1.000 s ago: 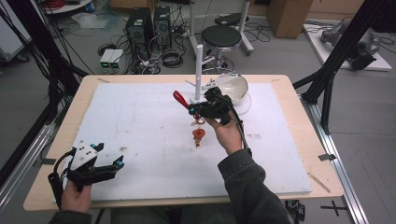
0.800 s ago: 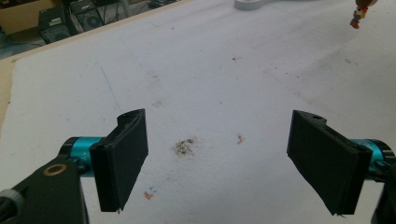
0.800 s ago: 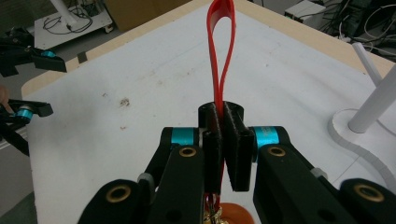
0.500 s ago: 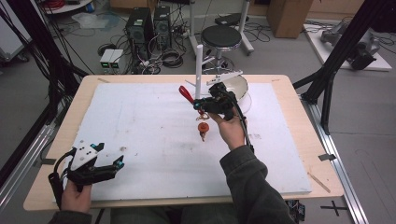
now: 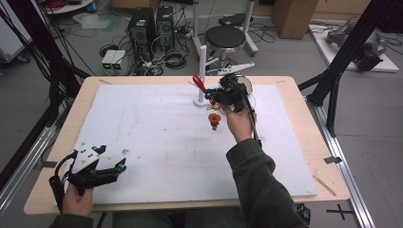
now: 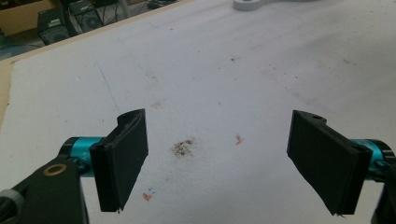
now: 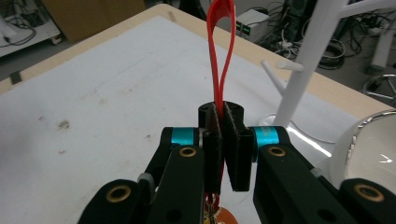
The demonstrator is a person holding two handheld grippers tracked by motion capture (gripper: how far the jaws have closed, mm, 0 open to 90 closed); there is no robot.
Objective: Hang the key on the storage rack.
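The tabletop is covered by a white sheet; at its far side stands a white peg stand, with a glass bowl just beside it; the job looks like hanging the red strap on a peg, and it seems about halfway: lifted and carried near the stand, not yet hooked. The right tool is clamped on the strap, a thin glossy loop rising upright, a small orange charm dangling below. The left tool rests at the near edge, jaws spread wide, holding nothing.
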